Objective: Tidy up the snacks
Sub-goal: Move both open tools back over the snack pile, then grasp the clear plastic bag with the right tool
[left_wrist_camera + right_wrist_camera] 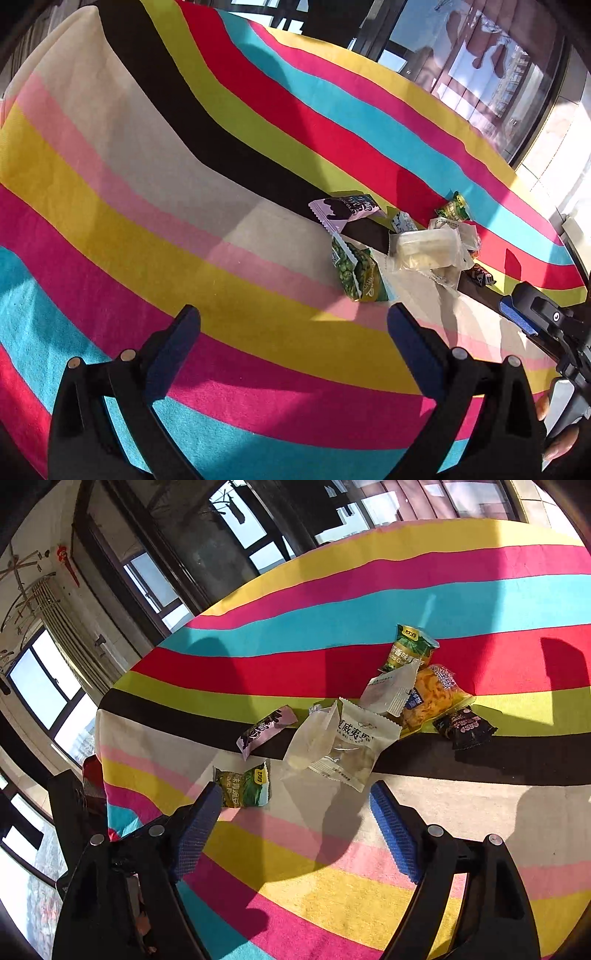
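A small pile of snack packets lies on a striped tablecloth [480, 602]. In the right wrist view I see a white packet [351, 746], a green pea packet [245, 784], a purple bar [264, 729], an orange snack bag [432, 698], a second green packet [410, 648] and a dark packet [465, 725]. My right gripper [295, 805] is open just short of the white packet, with nothing between its pads. In the left wrist view my left gripper [293, 325] is open and empty, short of the green pea packet [356, 273], the purple bar [345, 212] and the white packets [424, 249].
The right gripper's blue-padded finger [517, 317] enters the left wrist view at the right edge, with a person's hand behind it. Large windows [44, 683] and a radiator line the room beyond the table's far edge. Bare striped cloth [147, 184] spreads left of the pile.
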{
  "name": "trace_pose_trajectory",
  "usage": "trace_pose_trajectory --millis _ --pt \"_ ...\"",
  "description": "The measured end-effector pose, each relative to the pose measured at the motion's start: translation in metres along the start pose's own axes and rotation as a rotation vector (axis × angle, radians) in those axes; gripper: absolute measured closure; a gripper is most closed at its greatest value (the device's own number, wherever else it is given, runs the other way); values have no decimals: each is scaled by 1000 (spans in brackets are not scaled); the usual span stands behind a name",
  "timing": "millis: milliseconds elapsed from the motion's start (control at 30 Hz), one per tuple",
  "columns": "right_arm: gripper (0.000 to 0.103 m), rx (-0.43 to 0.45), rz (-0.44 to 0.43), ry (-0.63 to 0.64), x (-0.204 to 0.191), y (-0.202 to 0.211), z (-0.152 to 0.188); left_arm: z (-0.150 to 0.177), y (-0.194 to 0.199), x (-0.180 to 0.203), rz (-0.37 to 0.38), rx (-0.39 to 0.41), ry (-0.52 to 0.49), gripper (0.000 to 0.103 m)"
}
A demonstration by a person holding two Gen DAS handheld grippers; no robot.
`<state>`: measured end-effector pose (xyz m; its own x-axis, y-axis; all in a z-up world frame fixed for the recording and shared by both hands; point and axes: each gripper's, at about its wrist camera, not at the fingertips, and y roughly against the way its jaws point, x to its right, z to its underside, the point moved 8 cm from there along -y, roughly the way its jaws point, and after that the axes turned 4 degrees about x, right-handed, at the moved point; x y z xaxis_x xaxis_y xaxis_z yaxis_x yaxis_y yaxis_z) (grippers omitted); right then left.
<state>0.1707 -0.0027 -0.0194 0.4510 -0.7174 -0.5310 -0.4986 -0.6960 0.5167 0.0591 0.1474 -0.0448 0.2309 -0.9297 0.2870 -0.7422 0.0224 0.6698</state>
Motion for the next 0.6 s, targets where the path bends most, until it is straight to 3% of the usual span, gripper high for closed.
trace_pose_trajectory --millis 67,167,200,233,333,433,600 --pt "32 3 2 -40 0 -23 -11 1 -3 2 5 -13 -4 2" --pt "39 -56 98 -66 6 -62 -13 2 -6 3 25 -37 -5 2" --pt "42 -63 90 -86 5 -72 -13 1 -6 3 30 -34 -1 2" --pt "47 -62 85 -91 3 -79 -13 1 -6 3 37 -32 4 2" --pt "78 -63 115 -69 -3 -87 -12 1 -6 1 48 -27 21 2" --pt "81 -56 80 -60 -13 -71 -4 1 -6 2 47 -25 22 2" --pt "81 -107 -1 3 -8 -6 30 1 -6 2 47 -24 21 2"
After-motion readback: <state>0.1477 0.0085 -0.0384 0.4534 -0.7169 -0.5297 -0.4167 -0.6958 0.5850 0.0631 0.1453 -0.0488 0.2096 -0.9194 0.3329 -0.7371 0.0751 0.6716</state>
